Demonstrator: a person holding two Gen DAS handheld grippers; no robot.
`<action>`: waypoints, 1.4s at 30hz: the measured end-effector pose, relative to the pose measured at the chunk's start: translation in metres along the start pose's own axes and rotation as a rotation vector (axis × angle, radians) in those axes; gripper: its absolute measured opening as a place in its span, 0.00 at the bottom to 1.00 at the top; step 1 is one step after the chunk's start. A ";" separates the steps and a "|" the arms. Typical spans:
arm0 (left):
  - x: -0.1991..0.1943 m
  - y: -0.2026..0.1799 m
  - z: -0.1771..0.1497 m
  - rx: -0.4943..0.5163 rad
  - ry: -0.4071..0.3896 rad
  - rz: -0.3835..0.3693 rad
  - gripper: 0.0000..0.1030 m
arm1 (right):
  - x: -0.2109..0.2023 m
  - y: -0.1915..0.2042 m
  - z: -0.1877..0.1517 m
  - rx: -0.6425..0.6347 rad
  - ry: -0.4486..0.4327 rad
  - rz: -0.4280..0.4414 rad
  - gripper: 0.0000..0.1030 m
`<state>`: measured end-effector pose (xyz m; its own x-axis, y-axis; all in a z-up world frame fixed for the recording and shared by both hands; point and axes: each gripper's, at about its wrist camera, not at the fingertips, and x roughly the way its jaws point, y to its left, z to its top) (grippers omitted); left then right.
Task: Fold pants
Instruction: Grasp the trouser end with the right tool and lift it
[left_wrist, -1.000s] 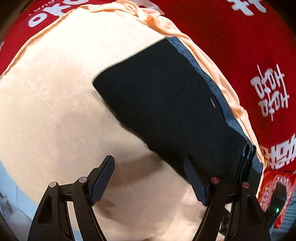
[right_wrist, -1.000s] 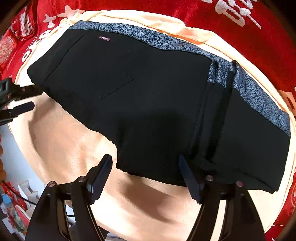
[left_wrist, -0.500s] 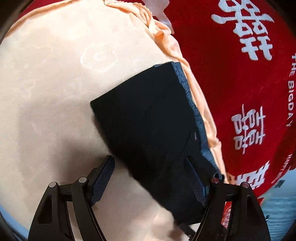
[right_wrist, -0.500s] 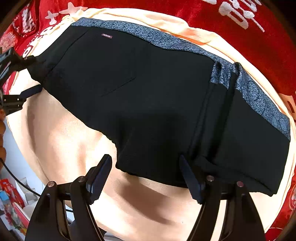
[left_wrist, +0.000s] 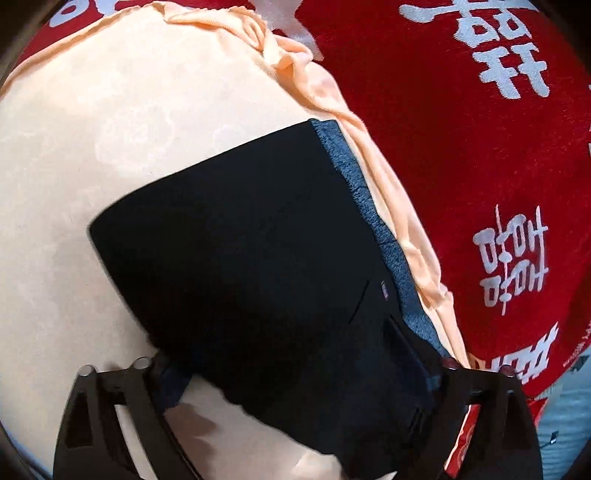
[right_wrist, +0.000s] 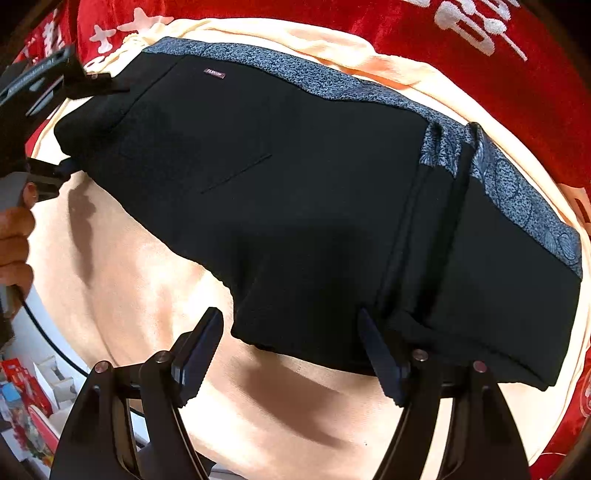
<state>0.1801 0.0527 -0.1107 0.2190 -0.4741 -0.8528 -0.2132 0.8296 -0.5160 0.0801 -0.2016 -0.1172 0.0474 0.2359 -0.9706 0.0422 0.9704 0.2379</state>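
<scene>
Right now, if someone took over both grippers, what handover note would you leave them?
Left gripper: jaws opening, straddling the end of the folded black pants, pads not pressing.
Right gripper: open, hovering at the pants' near edge, holding nothing.
Pants lie folded into a compact bundle on the peach cloth, over the red cloth.
Done: several layers are stacked.
Left: probably a last fold or tidy; I cannot tell.

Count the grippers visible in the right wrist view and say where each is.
2. The right gripper is at the bottom, open over the near edge of the folded black fabric pants. The left gripper, jaws opening, straddles their far-left end.
</scene>
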 end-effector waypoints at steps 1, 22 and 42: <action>0.002 -0.004 0.000 0.013 0.002 0.029 0.92 | -0.002 -0.001 0.001 0.005 0.001 0.005 0.76; -0.004 -0.088 -0.080 0.815 -0.245 0.533 0.35 | -0.083 0.027 0.192 0.013 0.059 0.427 0.78; -0.013 -0.113 -0.109 0.958 -0.276 0.534 0.35 | -0.015 0.123 0.225 -0.205 0.299 0.361 0.17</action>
<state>0.0980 -0.0674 -0.0499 0.5464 -0.0081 -0.8375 0.4495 0.8466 0.2850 0.3093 -0.0970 -0.0655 -0.2661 0.5333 -0.8030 -0.1218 0.8077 0.5768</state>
